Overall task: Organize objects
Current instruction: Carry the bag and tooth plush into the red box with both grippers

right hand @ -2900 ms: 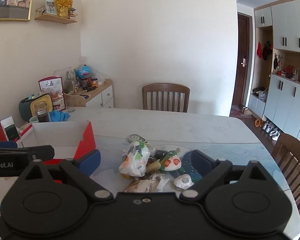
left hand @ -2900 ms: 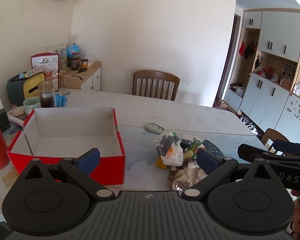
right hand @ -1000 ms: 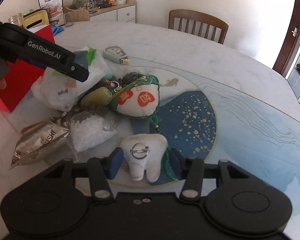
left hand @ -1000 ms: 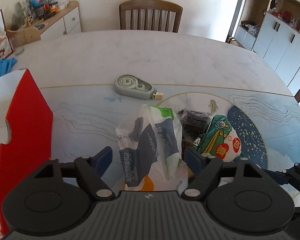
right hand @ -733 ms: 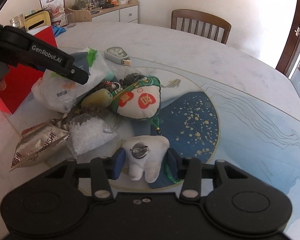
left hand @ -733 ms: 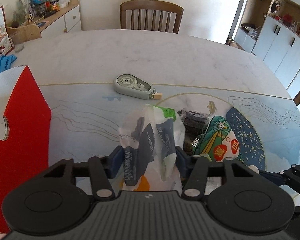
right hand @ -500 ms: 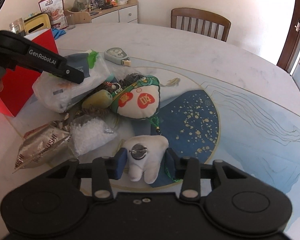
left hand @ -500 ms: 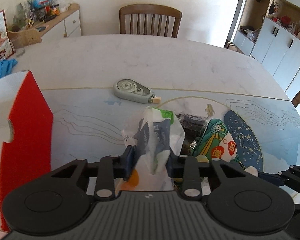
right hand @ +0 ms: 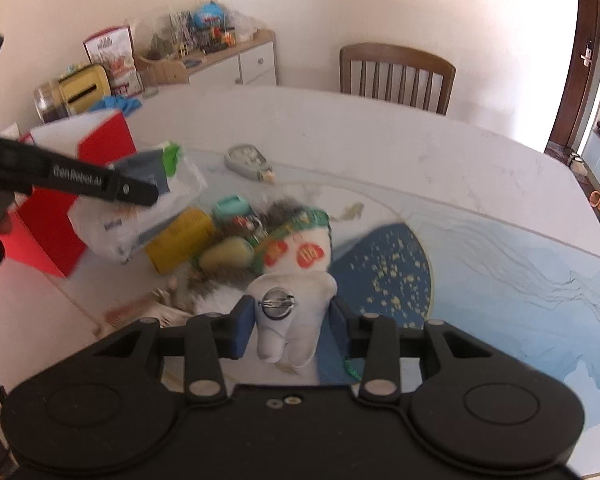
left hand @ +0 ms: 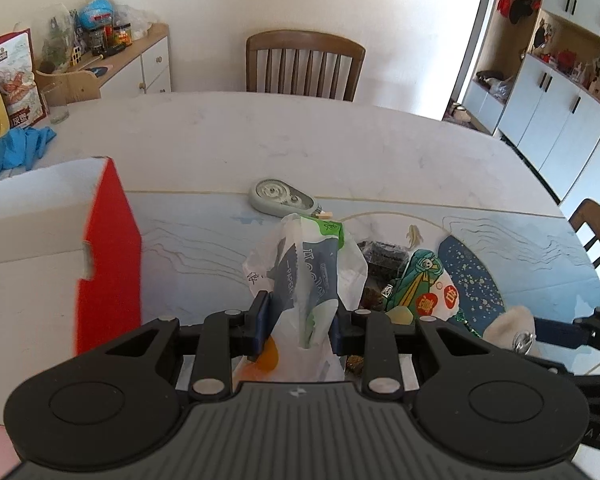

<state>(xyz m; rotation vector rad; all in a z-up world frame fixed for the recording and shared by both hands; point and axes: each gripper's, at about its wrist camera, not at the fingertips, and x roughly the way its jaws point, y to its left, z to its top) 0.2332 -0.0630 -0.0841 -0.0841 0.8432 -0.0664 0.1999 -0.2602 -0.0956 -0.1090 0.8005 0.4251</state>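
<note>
My left gripper (left hand: 298, 326) is shut on a white plastic bag (left hand: 306, 276) with blue and green print and holds it above the table; the bag also shows in the right wrist view (right hand: 140, 208). My right gripper (right hand: 290, 326) is shut on a white tooth-shaped plush (right hand: 290, 308) with a metal pin, lifted off the table. The plush also shows in the left wrist view (left hand: 508, 326). A red cardboard box (left hand: 108, 248) with a white inside stands at the left. A pile stays on the table: a green and white pouch (right hand: 296, 248), a yellow packet (right hand: 180, 240).
A grey-green tape dispenser (left hand: 280, 200) lies behind the pile. A wooden chair (left hand: 304, 66) stands at the table's far side. Blue gloves (left hand: 20, 148), a glass and boxes sit at the far left. A sideboard with clutter stands by the wall.
Both grippers closed, the left on the plastic bag and the right on the tooth plush. Both have lifted their objects off the pile. A yellow packet under the bag is now uncovered.
</note>
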